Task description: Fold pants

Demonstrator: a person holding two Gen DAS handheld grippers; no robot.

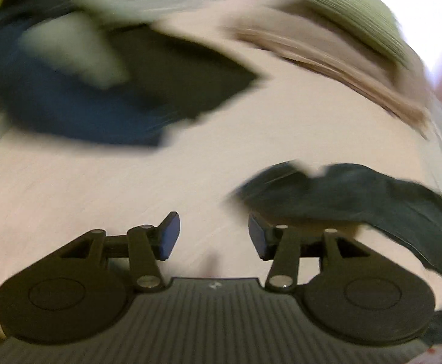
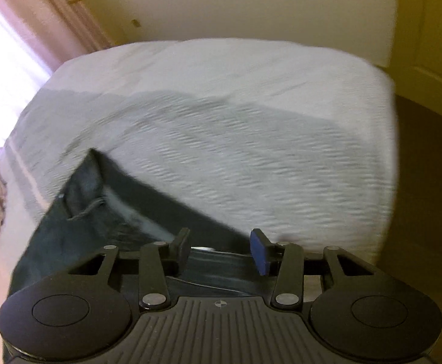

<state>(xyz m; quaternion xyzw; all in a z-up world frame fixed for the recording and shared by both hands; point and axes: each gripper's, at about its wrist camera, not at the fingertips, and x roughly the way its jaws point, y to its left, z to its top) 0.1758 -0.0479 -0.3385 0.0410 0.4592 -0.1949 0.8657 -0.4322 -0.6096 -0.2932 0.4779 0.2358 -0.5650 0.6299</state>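
The left gripper (image 1: 214, 238) hangs over bare bed (image 1: 130, 188) sheet with its jaws released; nothing lies between the blue pads (image 1: 170, 236). This view is heavily motion-blurred. The pants (image 1: 357, 194) show as dark cloth at the right, their near edge just behind the right-hand pad; whether cloth and pad touch cannot be told. A pile of dark and blue clothes (image 1: 78, 103) sits at upper left, well apart from the gripper, with open sheet between. A tan and green fold of bedding (image 1: 348, 39) runs along the upper right.

In the right wrist view, the right gripper (image 2: 220, 250) has its jaws released, and the pants (image 2: 84, 218) lie under and between them. The pads do not press on the cloth. The pants run from below the gripper toward the upper left, ending in a pointed corner on the bed (image 2: 236, 115). Their long right edge is straight. The sheet beyond that edge is open up to the far and right edges of the bed. A wall (image 2: 251, 6) stands behind, a curtain (image 2: 24, 30) at left, and floor (image 2: 427, 166) at right.
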